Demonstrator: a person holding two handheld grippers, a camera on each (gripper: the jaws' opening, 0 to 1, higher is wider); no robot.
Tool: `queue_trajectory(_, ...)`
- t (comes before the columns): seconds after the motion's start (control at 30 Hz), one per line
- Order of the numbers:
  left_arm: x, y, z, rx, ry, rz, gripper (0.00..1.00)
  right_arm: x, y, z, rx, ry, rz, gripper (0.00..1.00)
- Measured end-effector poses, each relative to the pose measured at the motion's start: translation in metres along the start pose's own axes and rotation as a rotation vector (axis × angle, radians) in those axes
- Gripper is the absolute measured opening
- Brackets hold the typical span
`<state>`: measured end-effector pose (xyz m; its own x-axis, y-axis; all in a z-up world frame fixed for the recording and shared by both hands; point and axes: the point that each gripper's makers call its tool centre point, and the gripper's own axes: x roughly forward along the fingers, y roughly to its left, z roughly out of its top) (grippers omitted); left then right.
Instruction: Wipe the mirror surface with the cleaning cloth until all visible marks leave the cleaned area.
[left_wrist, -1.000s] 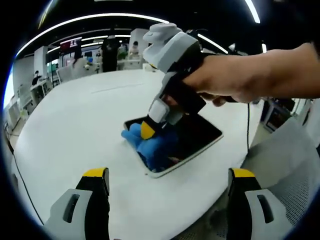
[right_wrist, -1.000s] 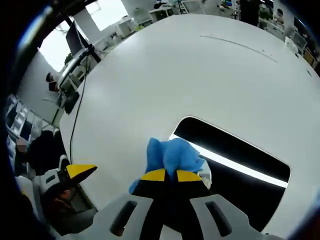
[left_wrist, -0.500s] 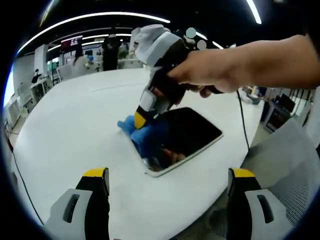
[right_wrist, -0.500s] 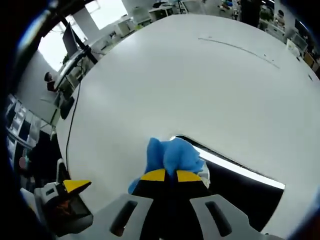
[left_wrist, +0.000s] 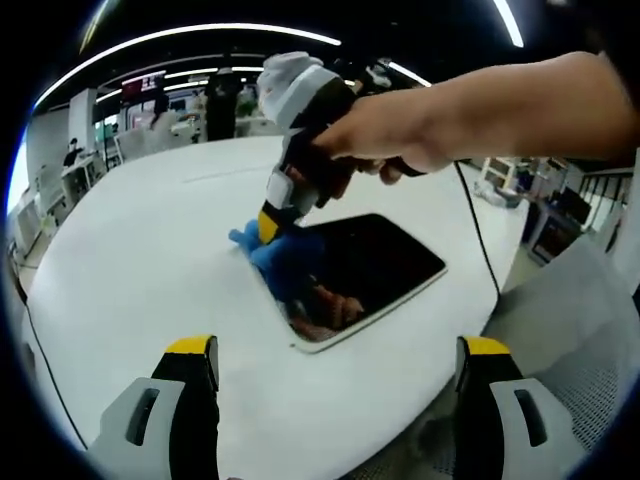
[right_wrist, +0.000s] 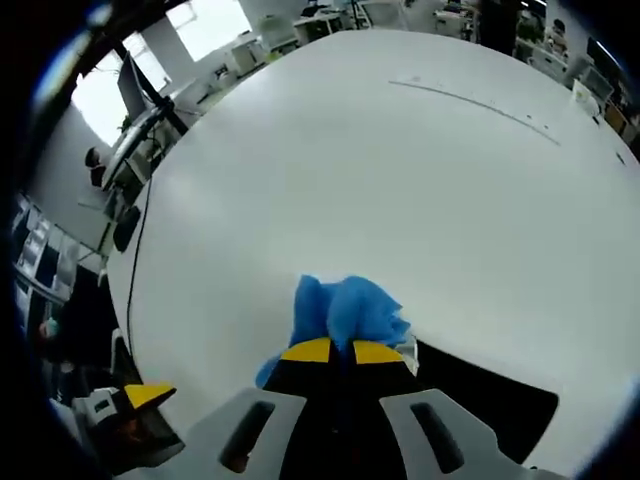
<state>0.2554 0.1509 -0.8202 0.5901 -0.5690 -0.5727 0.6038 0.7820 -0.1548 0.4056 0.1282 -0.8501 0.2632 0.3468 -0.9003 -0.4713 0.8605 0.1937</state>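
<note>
The mirror (left_wrist: 375, 265) lies flat on the white table (left_wrist: 150, 260), its long axis running diagonally. The right gripper (right_wrist: 333, 351), jaws clamped on the blue cloth (right_wrist: 345, 308), presses it on the mirror's far corner. The left gripper (left_wrist: 335, 365) hovers with jaws wide apart, holding nothing.

Right claw (right_wrist: 333, 352) pinched closed; left claw (left_wrist: 335, 360) spread wide.

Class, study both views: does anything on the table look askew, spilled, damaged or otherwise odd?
Nothing stands out. The mirror lies flat and unbroken on the white table, and the right claw holds the blue cleaning cloth at its far corner, partly overhanging the table.
</note>
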Motion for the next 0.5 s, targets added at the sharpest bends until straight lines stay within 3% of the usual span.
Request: queue_trajectory(0.5, -0.002, 0.0007, 0.0003, -0.003, 0.0, 0.009, 0.99, 0.0032, -0.0059, 0.0103, 0.025, -0.006, 0.006, 0.0)
